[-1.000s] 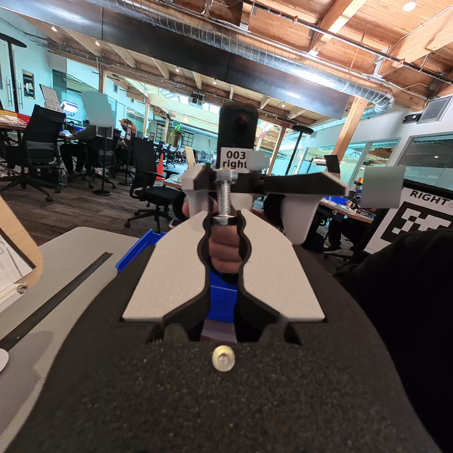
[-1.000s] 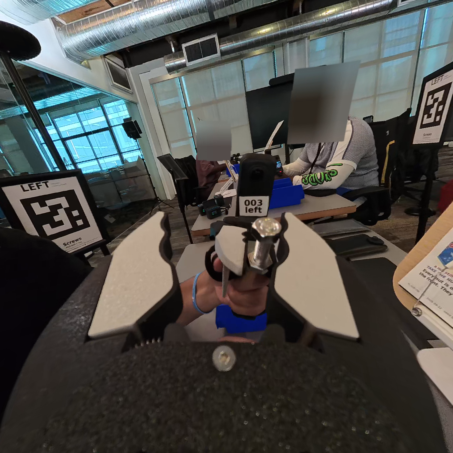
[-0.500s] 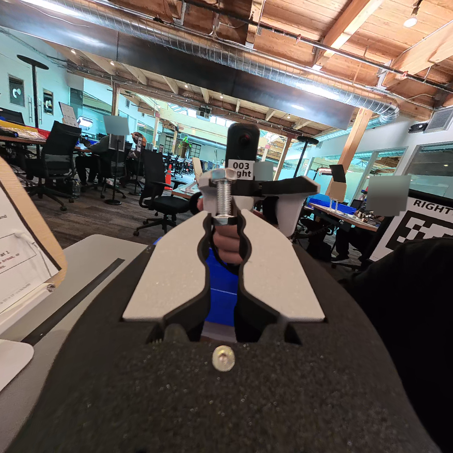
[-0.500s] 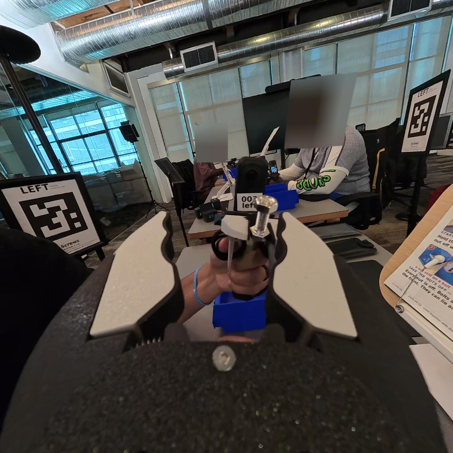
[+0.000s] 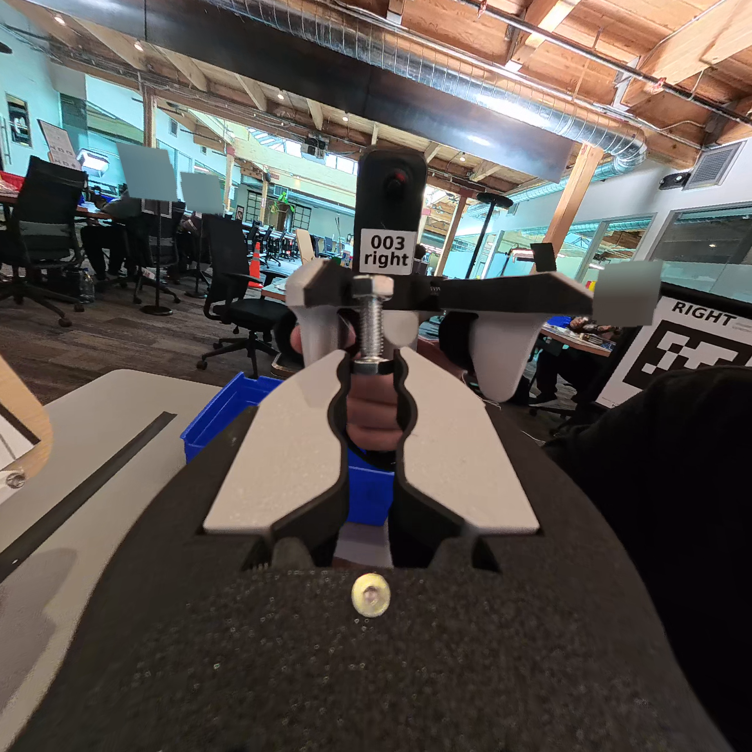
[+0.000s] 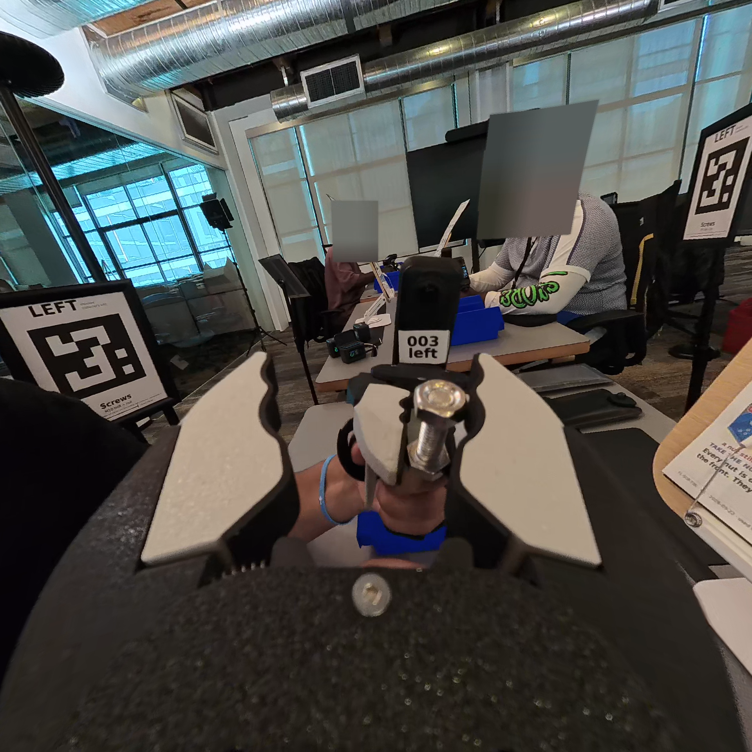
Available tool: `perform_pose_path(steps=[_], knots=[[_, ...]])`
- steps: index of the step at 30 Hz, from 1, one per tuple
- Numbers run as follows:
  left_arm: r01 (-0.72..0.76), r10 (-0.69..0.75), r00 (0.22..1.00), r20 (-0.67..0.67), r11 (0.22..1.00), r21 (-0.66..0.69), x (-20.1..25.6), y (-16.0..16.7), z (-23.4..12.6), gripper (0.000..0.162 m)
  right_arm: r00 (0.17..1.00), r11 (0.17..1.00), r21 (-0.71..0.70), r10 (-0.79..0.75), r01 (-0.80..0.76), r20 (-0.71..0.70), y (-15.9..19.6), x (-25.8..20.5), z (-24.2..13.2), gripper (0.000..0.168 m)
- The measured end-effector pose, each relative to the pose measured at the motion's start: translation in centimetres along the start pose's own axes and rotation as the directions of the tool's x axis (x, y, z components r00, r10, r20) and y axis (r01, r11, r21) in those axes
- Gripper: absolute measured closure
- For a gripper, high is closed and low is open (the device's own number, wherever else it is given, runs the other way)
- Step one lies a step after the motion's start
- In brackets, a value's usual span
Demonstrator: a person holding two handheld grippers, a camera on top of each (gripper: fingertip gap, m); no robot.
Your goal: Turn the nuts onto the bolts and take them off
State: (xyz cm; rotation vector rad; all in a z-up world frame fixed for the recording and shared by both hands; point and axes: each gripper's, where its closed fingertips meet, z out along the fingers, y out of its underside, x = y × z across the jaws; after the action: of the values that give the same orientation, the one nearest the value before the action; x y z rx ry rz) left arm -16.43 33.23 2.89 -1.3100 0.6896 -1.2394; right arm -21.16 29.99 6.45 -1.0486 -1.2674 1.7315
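In the left wrist view my left gripper (image 5: 371,363) is shut on a steel nut (image 5: 370,367). The nut sits at the low end of a steel bolt (image 5: 371,325) that stands upright, hex head (image 5: 372,287) on top. My right gripper (image 5: 407,321) faces it with jaws wide apart; one white finger (image 5: 319,321) is just beside the bolt. In the right wrist view my right gripper (image 6: 372,374) is open. The bolt head (image 6: 439,398) lies close to its right finger (image 6: 517,455), and the nut (image 6: 427,462) is held in the left gripper (image 6: 407,439).
A blue bin (image 5: 228,411) stands on the grey table (image 5: 101,427) under both grippers; it also shows in the right wrist view (image 6: 398,537). A wooden clipboard with a printed sheet (image 6: 724,460) lies to the right. Marker signs on stands and people at desks are behind. Left tips to right tips: about 6 cm.
The left gripper keeps its hold on the nut. The bolt looks nearer to the right gripper than half a second ago. The right gripper stays open.
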Motion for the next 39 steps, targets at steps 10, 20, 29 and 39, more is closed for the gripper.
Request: perform_pose_path(steps=[10, 20, 29, 39], knots=[[-0.019, 0.018, 1.000, 0.015, 0.998, 0.059, 0.1, -1.9, -1.9, 0.144, 0.999, 1.000, 0.018, -0.020, 0.021, -0.032, -1.1, 0.4, -1.6, 0.081], [-0.026, 0.023, 0.999, 0.049, 0.998, 0.057, -0.7, -2.1, -2.7, 0.144, 1.000, 1.000, 0.003, -0.021, 0.021, -0.007, -0.8, -0.4, -0.9, 0.080], [-0.019, 0.019, 1.000, 0.018, 1.000, -0.002, -0.2, -0.4, -0.8, 0.144, 1.000, 1.000, -0.005, -0.002, 0.002, 0.002, -0.1, -0.2, -0.2, 0.078], [-0.030, 0.030, 0.999, 0.014, 1.000, 0.004, 0.1, -0.8, -1.1, 0.144, 0.999, 1.000, 0.002, -0.021, 0.021, -0.031, -0.7, 0.4, -1.4, 0.079]])
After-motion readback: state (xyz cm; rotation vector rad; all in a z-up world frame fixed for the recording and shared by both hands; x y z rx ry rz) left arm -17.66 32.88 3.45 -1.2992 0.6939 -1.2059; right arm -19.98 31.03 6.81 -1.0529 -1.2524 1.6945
